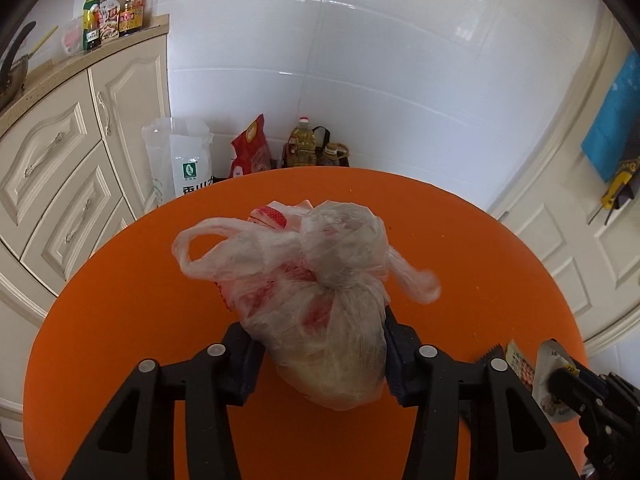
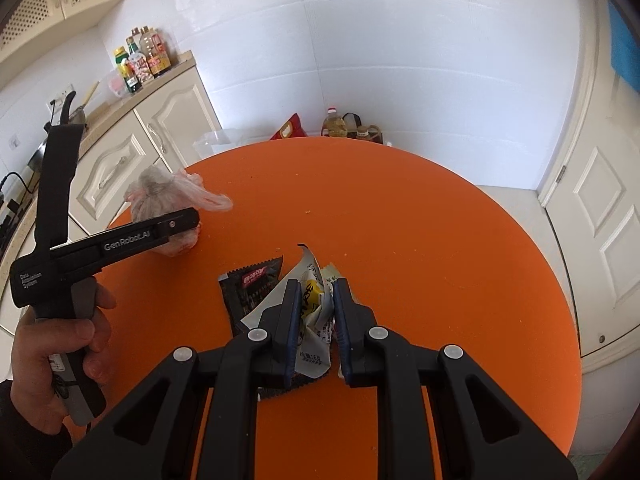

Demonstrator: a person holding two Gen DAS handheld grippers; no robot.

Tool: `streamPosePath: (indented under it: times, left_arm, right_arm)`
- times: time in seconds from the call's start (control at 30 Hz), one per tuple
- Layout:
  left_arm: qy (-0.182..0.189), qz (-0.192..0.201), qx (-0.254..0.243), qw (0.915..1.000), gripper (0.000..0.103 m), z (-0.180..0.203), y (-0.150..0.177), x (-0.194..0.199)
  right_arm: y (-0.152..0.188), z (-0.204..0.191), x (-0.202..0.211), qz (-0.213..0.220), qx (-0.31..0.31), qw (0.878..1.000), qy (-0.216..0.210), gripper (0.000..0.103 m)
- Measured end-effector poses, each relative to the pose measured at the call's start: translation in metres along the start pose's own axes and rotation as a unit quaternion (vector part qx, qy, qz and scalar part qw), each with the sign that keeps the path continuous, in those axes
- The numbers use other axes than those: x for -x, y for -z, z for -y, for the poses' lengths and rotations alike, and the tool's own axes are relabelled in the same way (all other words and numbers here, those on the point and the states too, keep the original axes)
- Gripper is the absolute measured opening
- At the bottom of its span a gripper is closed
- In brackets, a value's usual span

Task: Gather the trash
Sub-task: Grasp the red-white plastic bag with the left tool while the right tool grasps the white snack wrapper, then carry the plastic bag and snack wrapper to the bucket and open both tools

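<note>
A knotted clear plastic trash bag (image 1: 320,300) with red and pale contents sits on the round orange table (image 1: 120,340). My left gripper (image 1: 320,348) is shut on the bag's lower part, one finger on each side. The bag also shows in the right wrist view (image 2: 168,196), behind the left gripper's body. My right gripper (image 2: 318,312) is shut on a crumpled white and yellow wrapper (image 2: 314,300). A black snack wrapper (image 2: 250,284) lies flat on the table, just left of the right gripper. The right gripper and its wrappers also show in the left wrist view (image 1: 560,380).
Cream kitchen cabinets (image 1: 60,168) stand left of the table, with sauce bottles (image 1: 116,12) on the counter. A rice sack (image 1: 180,160), a red bag (image 1: 252,148) and an oil bottle (image 1: 303,140) stand on the floor beyond the table. A white door (image 2: 600,240) is at right.
</note>
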State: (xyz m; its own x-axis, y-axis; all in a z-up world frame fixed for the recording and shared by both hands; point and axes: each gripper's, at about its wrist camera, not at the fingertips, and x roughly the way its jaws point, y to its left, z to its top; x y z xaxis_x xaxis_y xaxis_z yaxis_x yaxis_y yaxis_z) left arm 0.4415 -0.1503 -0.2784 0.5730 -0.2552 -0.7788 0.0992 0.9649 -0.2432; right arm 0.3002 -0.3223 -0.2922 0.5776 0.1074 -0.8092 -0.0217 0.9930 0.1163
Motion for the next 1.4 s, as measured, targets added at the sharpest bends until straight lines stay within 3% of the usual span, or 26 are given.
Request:
streamPosePath:
  times: [0.37,0.73,0.87,1.13,1.27,1.4]
  left_arm:
    - [0.014,0.064,-0.035,0.9973,0.045,0.004,0.043,0.074]
    - [0.083,0.087,-0.112,0.9864,0.045,0.05,0.098,0.137]
    - [0.119,0.097,-0.148,0.9771,0.045,0.078,0.115,0.161]
    - [0.196,0.095,-0.232,0.9481,0.045,0.167,0.144,0.181]
    - [0.228,0.063,-0.266,0.9346,0.045,0.204,0.132,0.154]
    - [0.258,0.007,-0.304,0.9171,0.045,0.252,0.139,0.122]
  right_arm:
    - [0.031,0.003,0.075,0.04,-0.006,0.999,0.002,0.016]
    - [0.076,0.029,0.166,0.09,-0.033,0.995,0.041,0.016]
    - [0.091,0.056,0.206,0.115,-0.052,0.989,0.073,0.016]
    - [0.131,0.133,0.279,0.142,-0.112,0.971,0.158,0.016]
    - [0.163,0.181,0.298,0.131,-0.145,0.96,0.199,0.016]
    - [0.193,0.228,0.301,0.107,-0.185,0.95,0.226,0.016]
